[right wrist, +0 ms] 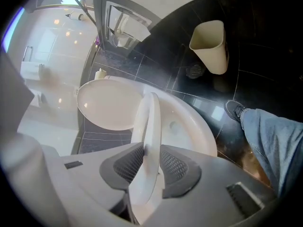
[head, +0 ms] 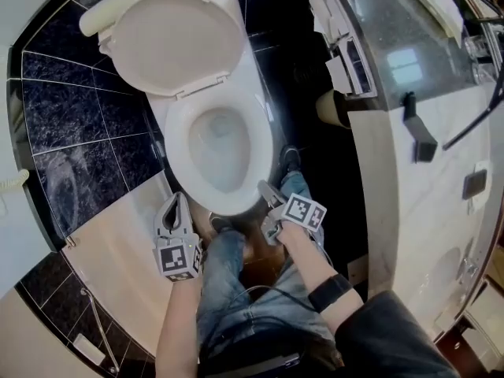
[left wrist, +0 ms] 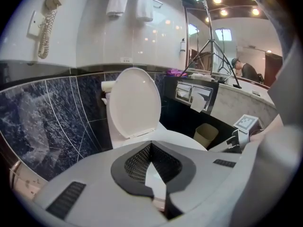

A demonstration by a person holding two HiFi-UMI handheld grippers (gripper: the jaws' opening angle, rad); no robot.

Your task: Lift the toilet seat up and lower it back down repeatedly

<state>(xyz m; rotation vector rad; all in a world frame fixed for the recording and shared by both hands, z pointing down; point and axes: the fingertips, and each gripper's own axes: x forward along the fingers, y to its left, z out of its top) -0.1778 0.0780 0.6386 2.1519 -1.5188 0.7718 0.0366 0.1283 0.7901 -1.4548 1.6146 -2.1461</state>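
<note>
Our left gripper (head: 176,201) sits at the near-left edge of the bowl (head: 240,93), its fingers drawn together. Our right gripper (head: 266,189) bites the near-right rim of the toilet seat (head: 179,144). The lid (head: 177,42) stands open at the far end. A dark tiled wall (head: 71,132) crowds the left. On the right a strip of black floor runs to the counter front (head: 378,172), with a waste bin (head: 331,109) on it.

In the left gripper view, the left gripper (left wrist: 151,145) has its pads meeting at the tips with nothing clamped. The lid (left wrist: 135,100) is upright beyond, and the waste bin (left wrist: 206,134) is far right.

In the right gripper view, the right gripper (right wrist: 147,148) clamps the toilet seat (right wrist: 150,122) edge-on, tilted up off the bowl (right wrist: 189,122). Our shoe (right wrist: 234,110) stands near the bowl's right edge, and the waste bin (right wrist: 210,46) is farther off.
</note>
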